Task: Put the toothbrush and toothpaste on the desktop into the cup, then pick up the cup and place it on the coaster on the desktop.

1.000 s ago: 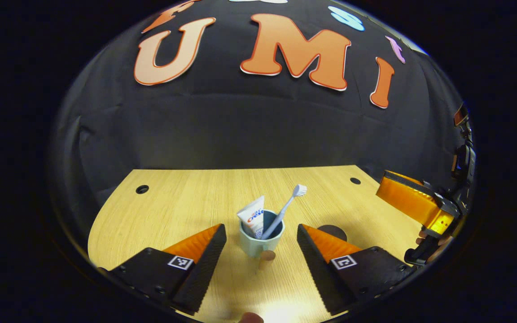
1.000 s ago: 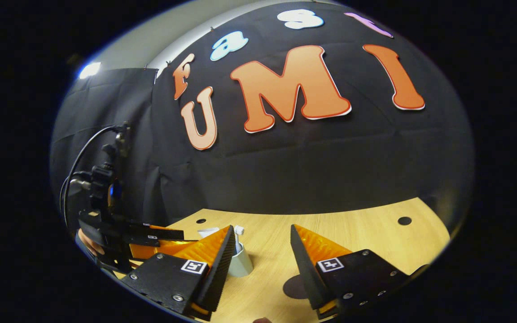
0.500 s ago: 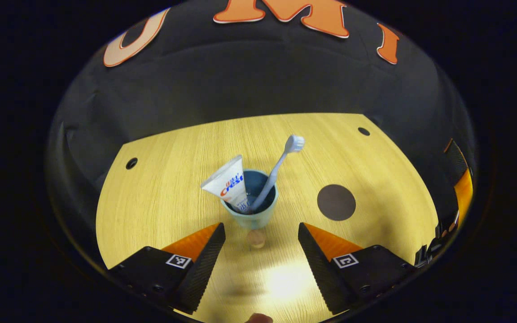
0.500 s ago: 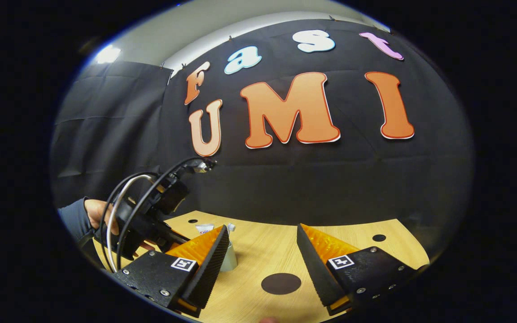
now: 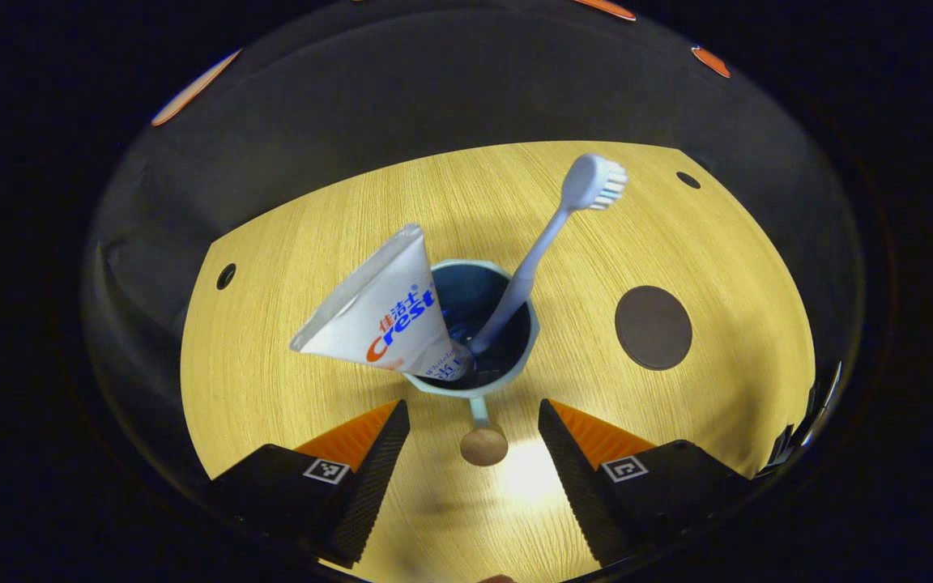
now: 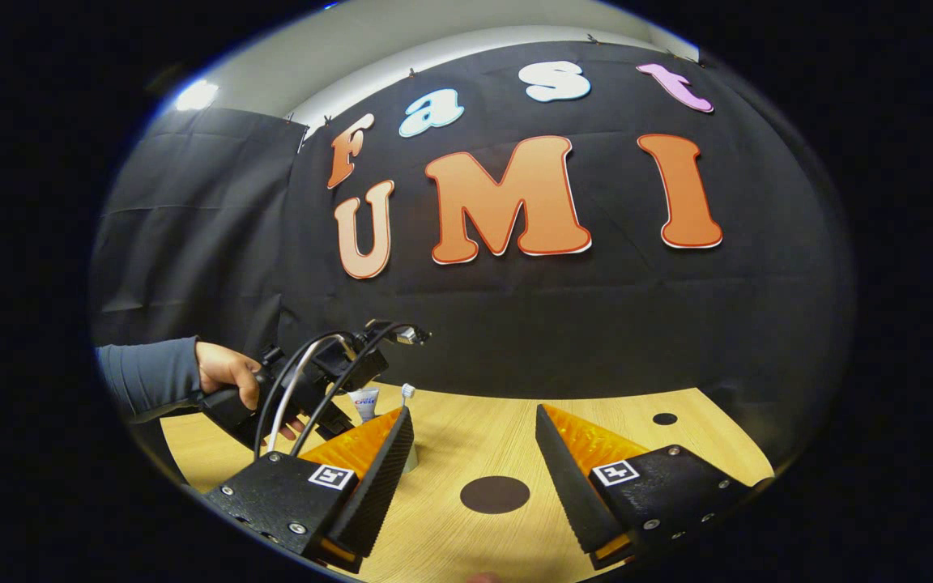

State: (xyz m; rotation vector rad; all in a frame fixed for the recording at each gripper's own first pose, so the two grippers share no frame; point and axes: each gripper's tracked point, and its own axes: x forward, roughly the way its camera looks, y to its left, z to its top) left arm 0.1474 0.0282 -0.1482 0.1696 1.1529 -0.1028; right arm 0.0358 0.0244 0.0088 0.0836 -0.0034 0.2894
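Left gripper spread above cup holding toothpaste and toothbrush, right gripper spread, its finger hiding most of cup, coaster bare.

Worktop: light wood-grain surface with a rounded front edge and small dark round holes near its far corners. On it: one pale cup standing upright, its handle ending in a round wooden knob; one dark round coaster, lying flat, apart from the cup.
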